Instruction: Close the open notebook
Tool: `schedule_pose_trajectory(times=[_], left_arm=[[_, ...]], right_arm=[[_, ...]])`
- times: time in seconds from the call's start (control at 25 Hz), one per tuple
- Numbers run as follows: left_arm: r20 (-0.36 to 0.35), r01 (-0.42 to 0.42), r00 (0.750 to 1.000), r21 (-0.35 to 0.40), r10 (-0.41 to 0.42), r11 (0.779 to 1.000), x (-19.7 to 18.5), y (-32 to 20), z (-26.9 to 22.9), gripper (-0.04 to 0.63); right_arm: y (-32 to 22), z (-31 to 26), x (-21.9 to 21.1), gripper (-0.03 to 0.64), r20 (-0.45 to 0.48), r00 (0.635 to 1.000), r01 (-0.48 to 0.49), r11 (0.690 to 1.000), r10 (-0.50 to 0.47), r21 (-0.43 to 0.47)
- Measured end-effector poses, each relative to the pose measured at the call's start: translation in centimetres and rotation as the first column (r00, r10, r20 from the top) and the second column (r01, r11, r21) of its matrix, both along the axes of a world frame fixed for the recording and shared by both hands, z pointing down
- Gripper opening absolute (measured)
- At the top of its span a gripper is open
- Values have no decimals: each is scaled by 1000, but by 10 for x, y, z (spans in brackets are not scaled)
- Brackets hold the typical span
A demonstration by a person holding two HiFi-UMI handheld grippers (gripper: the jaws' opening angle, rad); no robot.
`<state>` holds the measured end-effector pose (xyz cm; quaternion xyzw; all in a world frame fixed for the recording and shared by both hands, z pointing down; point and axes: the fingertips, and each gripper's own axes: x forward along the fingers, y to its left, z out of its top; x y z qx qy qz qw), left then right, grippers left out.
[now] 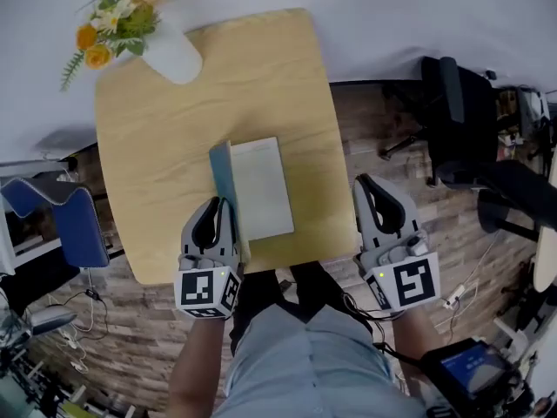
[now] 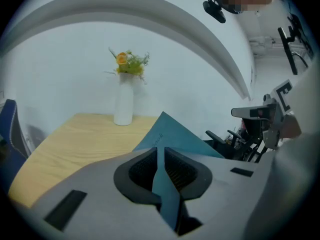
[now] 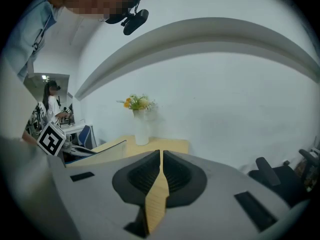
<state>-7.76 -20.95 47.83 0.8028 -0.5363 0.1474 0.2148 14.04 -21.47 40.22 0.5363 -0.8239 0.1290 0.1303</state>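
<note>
The rectangular notebook (image 1: pixel 264 187) is lying open on the pale wood-grain surface (image 1: pixel 261 77). The left gripper (image 1: pixel 223 209), tilting downward, is pinching its smooth teal cover (image 1: pixel 221 174) upright between narrow fingers. The right gripper (image 1: pixel 370 185) is hovering just off the surface's edge, fingers together, empty.

Head camera looking steeply down from above my lap onto table (image 1: pixel 157 146). Camera on my left gripper (image 1: pixel 219 205) riding low and close over table's near edge, facing along jaws toward vase (image 2: pixel 123 105) and white wall (image 2: pixel 65 69). Camera on my right gripper (image 1: pixel 367 183) pointing same way from off table's right side, sitting farther back. All three views sharing vase and table; right gripper view also catching left gripper's marker cube (image 3: pixel 50 138).
</note>
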Motion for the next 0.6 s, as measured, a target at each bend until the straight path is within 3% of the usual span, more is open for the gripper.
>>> schedule_pose_trajectory(times=[0.32, 0.6], left_arm=[[57, -160, 985, -90, 165, 983, 88, -4, 48, 61], [159, -199, 958, -227, 238, 953, 118, -2, 88, 61]], right_arm=[[42, 41, 103, 49, 4, 980, -201, 977, 201, -73], [73, 65, 154, 49, 14, 949, -310, 944, 314, -114]])
